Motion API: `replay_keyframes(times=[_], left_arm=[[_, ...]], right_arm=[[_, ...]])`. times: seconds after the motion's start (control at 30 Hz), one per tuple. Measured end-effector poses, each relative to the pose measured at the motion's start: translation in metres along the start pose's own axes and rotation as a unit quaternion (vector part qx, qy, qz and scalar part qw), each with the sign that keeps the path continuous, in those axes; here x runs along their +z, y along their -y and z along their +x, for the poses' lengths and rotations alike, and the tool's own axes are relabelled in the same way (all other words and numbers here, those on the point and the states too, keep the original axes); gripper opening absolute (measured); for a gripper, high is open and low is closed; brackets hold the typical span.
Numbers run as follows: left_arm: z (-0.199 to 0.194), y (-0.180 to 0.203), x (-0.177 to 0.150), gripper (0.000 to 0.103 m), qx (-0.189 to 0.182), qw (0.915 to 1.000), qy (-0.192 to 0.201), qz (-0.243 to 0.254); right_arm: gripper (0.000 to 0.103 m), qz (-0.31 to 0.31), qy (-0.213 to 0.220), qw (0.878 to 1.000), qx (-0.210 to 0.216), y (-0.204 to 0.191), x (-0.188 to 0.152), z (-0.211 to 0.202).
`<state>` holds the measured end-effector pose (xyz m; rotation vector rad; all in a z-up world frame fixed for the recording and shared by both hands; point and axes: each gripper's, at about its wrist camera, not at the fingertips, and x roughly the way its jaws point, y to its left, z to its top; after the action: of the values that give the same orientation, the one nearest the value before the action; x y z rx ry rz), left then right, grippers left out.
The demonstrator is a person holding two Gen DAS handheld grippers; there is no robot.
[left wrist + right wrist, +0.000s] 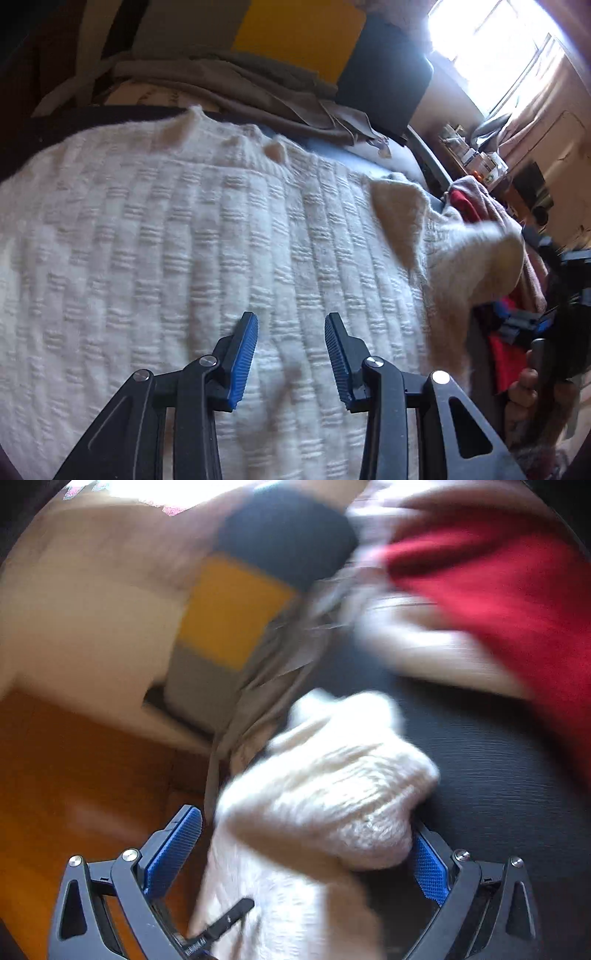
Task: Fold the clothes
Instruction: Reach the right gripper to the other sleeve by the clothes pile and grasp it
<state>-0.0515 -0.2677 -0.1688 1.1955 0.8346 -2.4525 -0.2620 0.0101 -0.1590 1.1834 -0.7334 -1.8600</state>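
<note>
The cream sweater (207, 236), a chunky knit with a ribbed check pattern, lies spread flat over a dark counter (498, 775) and serves as the landmark here. In the left wrist view the left gripper (291, 354) hangs over the near part of the sweater, its jaws spread with a clear gap and nothing between the blue ribbed pads (243, 362); only knit shows through the gap. At the sweater's right side a sleeve (476, 254) is lifted and folded over, its fuzzy inner face turned up.

In the right wrist view the right gripper (306, 849) has its jaws spread wide, and a bunched cream sleeve cuff (332, 794) sits between them. The cuff touches the right-hand pad (428, 871), while the left-hand pad (170, 849) stands clear of the knit, so the cloth is not pinched. This view is heavily blurred.

Beyond the sweater's far edge lies a grey-brown garment (236, 81), and behind that a yellow and dark panel (295, 33). Off the sweater's right side is a heap of red and pink clothes (476, 206). Small packages (480, 162) stand further right, under the bright window (498, 48); any printing on them is too small to read. No brand or writing is legible on the sweater.
</note>
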Motion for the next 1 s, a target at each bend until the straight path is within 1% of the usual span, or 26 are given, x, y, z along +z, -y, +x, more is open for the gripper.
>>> replay_keyframes(times=[0.03,0.07,0.1,0.17,0.23,0.27,0.3,0.33,0.37,0.4,0.5,0.57,0.6,0.67,0.7,0.73,0.77,0.8,0.83,0.9,0.97,1.0], left_arm=[[-0.002,-0.003,-0.002,0.038,-0.001,1.0,0.004,0.0],[-0.004,-0.006,-0.004,0.038,-0.002,0.9999,0.01,-0.003],[-0.007,-0.009,-0.007,0.038,-0.001,0.9998,0.016,-0.007],[-0.018,-0.018,-0.012,0.038,0.006,0.9991,0.035,-0.024],[-0.031,-0.027,-0.016,0.037,0.019,0.9976,0.056,-0.036],[-0.039,-0.03,-0.018,0.038,0.032,0.9968,0.067,-0.031],[-0.045,-0.032,-0.019,0.038,0.036,0.9963,0.075,-0.024],[-0.049,-0.033,-0.019,0.038,0.031,0.9964,0.078,-0.014],[-0.053,-0.035,-0.019,0.039,0.025,0.9964,0.081,-0.003],[-0.057,-0.036,-0.019,0.04,0.024,0.9961,0.085,0.003],[-0.056,-0.043,-0.016,0.041,0.028,0.996,0.085,-0.001],[-0.05,-0.048,-0.014,0.041,0.027,0.9965,0.078,-0.014],[-0.048,-0.051,-0.013,0.041,0.027,0.9967,0.074,-0.02],[-0.04,-0.052,-0.017,0.041,0.026,0.9972,0.067,-0.021],[-0.036,-0.05,-0.021,0.041,0.028,0.9974,0.065,-0.018],[-0.032,-0.049,-0.025,0.041,0.029,0.9975,0.063,-0.014],[-0.03,-0.048,-0.028,0.041,0.031,0.9974,0.064,-0.009],[-0.03,-0.047,-0.03,0.042,0.034,0.9971,0.068,-0.003],[-0.031,-0.045,-0.032,0.042,0.038,0.9967,0.072,0.004],[-0.03,-0.045,-0.033,0.046,0.035,0.9966,0.075,0.008],[-0.029,-0.045,-0.033,0.049,0.028,0.9967,0.076,0.007],[-0.029,-0.045,-0.033,0.049,0.025,0.9968,0.076,0.007]], right_arm=[[0.103,-0.06,-0.011,0.998,-0.008,-0.029,-0.011,0.012],[0.103,-0.121,-0.021,0.992,-0.016,-0.058,-0.021,0.025],[0.103,-0.175,-0.04,0.984,-0.015,-0.081,-0.035,0.036],[0.103,-0.218,-0.095,0.971,0.0,-0.105,-0.064,0.065],[0.103,-0.259,-0.15,0.954,0.014,-0.129,-0.092,0.095],[0.103,-0.257,-0.166,0.952,0.013,-0.129,-0.102,0.106],[0.103,-0.254,-0.183,0.95,0.011,-0.129,-0.111,0.116],[0.103,-0.23,-0.189,0.954,0.03,-0.125,-0.115,0.121],[0.103,-0.205,-0.194,0.959,0.04,-0.12,-0.112,0.121],[0.103,-0.188,-0.193,0.962,0.042,-0.115,-0.111,0.119],[0.103,-0.163,-0.166,0.971,0.051,-0.108,-0.109,0.086],[0.103,-0.155,-0.14,0.977,0.047,-0.095,-0.104,0.05],[0.103,-0.152,-0.119,0.981,0.032,-0.088,-0.099,0.033],[0.103,-0.127,-0.068,0.989,-0.016,-0.067,-0.079,-0.002],[0.103,-0.109,-0.045,0.992,-0.047,-0.056,-0.069,-0.014],[0.103,-0.084,-0.016,0.992,-0.095,-0.04,-0.055,-0.025],[0.103,-0.067,-0.001,0.989,-0.132,-0.03,-0.045,-0.03],[0.103,-0.049,0.01,0.983,-0.177,-0.019,-0.036,-0.031],[0.103,-0.031,0.021,0.974,-0.223,-0.009,-0.026,-0.031],[0.103,-0.043,0.046,0.954,-0.294,0.0,-0.012,-0.025],[0.103,-0.08,0.043,0.933,-0.349,0.002,-0.002,-0.006],[0.103,-0.08,0.039,0.931,-0.355,0.004,0.0,0.004]])
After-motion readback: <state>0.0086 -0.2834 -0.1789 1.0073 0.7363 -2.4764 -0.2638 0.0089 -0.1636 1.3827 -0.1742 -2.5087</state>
